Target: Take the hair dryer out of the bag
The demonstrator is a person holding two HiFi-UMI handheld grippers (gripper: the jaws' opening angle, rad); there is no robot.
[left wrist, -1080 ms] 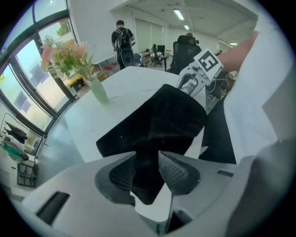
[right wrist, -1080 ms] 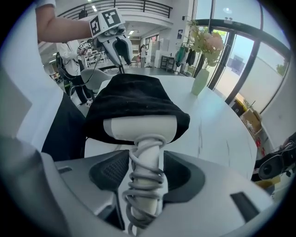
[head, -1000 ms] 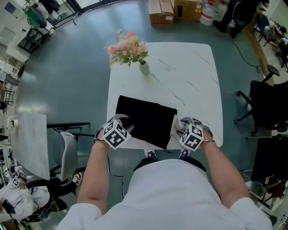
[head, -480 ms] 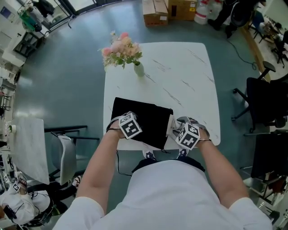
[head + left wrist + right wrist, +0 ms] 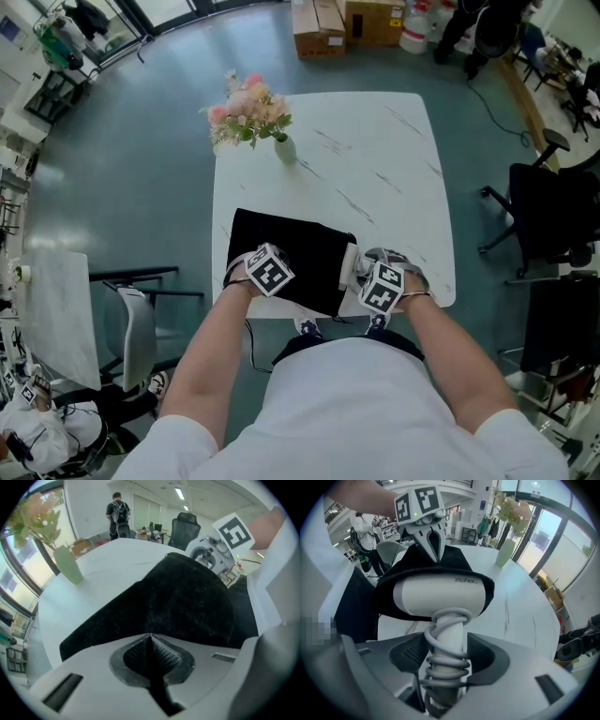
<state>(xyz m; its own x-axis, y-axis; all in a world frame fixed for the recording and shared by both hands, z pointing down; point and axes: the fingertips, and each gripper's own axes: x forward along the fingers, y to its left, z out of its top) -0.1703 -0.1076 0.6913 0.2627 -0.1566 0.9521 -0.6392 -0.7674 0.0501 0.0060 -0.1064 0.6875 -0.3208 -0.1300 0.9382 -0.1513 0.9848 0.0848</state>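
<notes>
A black bag (image 5: 291,258) lies flat on the white table (image 5: 375,159) near its front edge. A white hair dryer (image 5: 436,595) pokes out of the bag's right-hand mouth, its head still inside the cloth. Its handle (image 5: 447,639), wound with grey cord, stands between the pads of my right gripper (image 5: 447,660), whose jaws have just been opening and do not press on it. My left gripper (image 5: 150,639) has just been closing and is shut, pinching the black cloth on top of the bag. In the head view the left gripper (image 5: 265,270) sits over the bag and the right gripper (image 5: 375,281) at the dryer (image 5: 350,267).
A pale green vase of pink flowers (image 5: 286,148) stands at the table's far left. A white chair (image 5: 141,319) is left of the table, black office chairs (image 5: 553,197) are to the right, and cardboard boxes (image 5: 319,23) sit on the floor beyond.
My left gripper moved from the bag's left edge in over the bag, came down and shut on the cloth. The right gripper stayed at the dryer's handle.
</notes>
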